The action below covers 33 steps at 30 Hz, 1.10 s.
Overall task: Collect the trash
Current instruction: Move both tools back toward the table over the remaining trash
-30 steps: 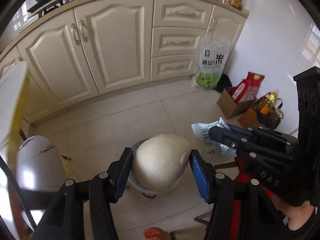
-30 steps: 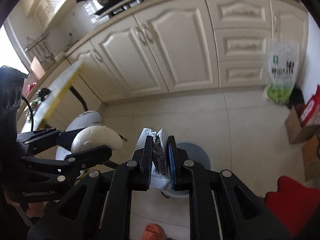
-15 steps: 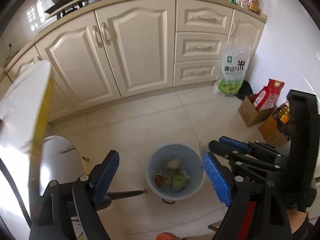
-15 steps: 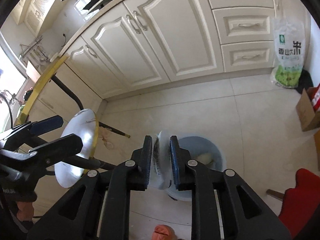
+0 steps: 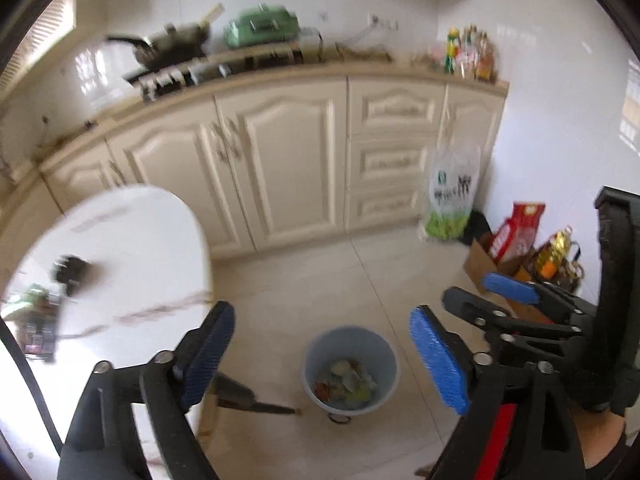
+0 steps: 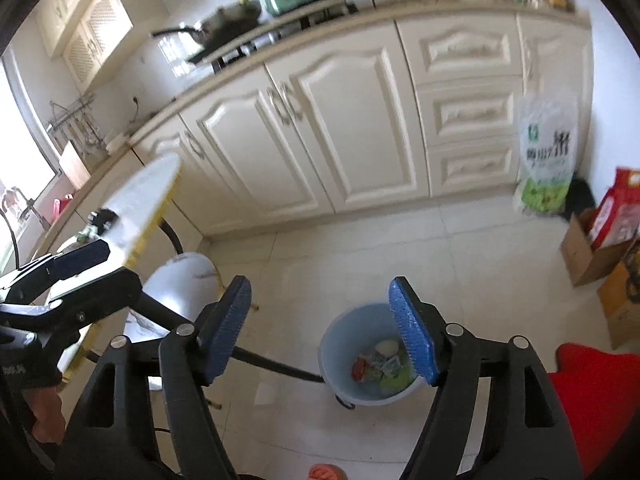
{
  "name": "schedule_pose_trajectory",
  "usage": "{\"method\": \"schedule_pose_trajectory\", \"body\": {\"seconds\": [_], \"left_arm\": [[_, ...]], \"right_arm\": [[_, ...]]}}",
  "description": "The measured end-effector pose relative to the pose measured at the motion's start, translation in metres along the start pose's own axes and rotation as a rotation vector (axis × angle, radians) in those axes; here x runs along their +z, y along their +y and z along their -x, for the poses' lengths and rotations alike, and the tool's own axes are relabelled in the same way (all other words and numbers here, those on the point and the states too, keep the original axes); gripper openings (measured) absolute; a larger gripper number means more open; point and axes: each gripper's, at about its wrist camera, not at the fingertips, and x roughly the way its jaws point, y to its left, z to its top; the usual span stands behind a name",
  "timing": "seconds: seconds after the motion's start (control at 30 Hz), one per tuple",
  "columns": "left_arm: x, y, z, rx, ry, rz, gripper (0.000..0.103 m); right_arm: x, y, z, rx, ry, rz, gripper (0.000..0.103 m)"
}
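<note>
A pale blue bin (image 5: 316, 360) stands on the tiled floor below both grippers, with wrappers and a pale bun (image 5: 346, 380) inside. My left gripper (image 5: 322, 320) hangs high above it, jaws opening, nothing between its blue pads (image 5: 438, 360). In the right wrist view the bin (image 6: 336, 348) sits under my right gripper (image 6: 320, 296), whose jaws are also opening and hold nothing. The right gripper (image 5: 480, 298) shows at the right of the left wrist view. The left gripper (image 6: 106, 270) shows at the left edge of the right wrist view. Blurred wrappers (image 5: 36, 320) lie on the white table (image 5: 120, 248).
Cream cabinets (image 5: 288, 168) line the back under a counter with a pan. A rice bag (image 5: 452, 196), cardboard boxes (image 5: 484, 264) and an oil bottle stand at the right wall. A white stool (image 6: 188, 280) sits by the table, and something red (image 6: 592, 392) at lower right.
The left gripper let the bun fall into the bin, and the right one released its white wrapper. Both grippers rose and tilted up, jaws spreading wide.
</note>
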Motion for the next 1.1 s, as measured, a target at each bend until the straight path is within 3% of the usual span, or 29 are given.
{"method": "schedule_pose_trajectory", "body": {"seconds": [0.1,0.17,0.3,0.37,0.6,0.8,0.9,1.1], "left_arm": [[-0.011,0.018,0.049,0.018,-0.078,0.018,0.093],[-0.023,0.034,0.082,0.03,-0.119,0.032,0.094],[-0.051,0.07,0.138,0.062,-0.188,0.059,0.097],[-0.065,0.088,0.16,0.091,-0.213,0.07,0.099],[-0.104,0.16,0.203,0.219,-0.231,0.13,0.102],[-0.109,0.226,0.195,0.29,-0.176,0.229,0.102],[-0.114,0.267,0.181,0.285,-0.123,0.294,0.102],[-0.116,0.318,0.133,0.266,-0.01,0.382,0.097]], "right_arm": [[0.008,0.032,0.033,0.002,-0.067,0.044,0.077],[0.013,0.057,0.052,0.003,-0.105,0.076,0.086],[0.022,0.112,0.079,0.028,-0.163,0.145,0.089],[0.025,0.139,0.084,0.041,-0.173,0.183,0.096],[0.036,0.244,0.069,0.107,-0.143,0.335,0.096],[0.044,0.321,0.019,0.147,-0.073,0.43,0.096],[0.047,0.347,-0.014,0.153,-0.032,0.473,0.096],[0.054,0.365,-0.085,0.17,0.055,0.488,0.096]]}}
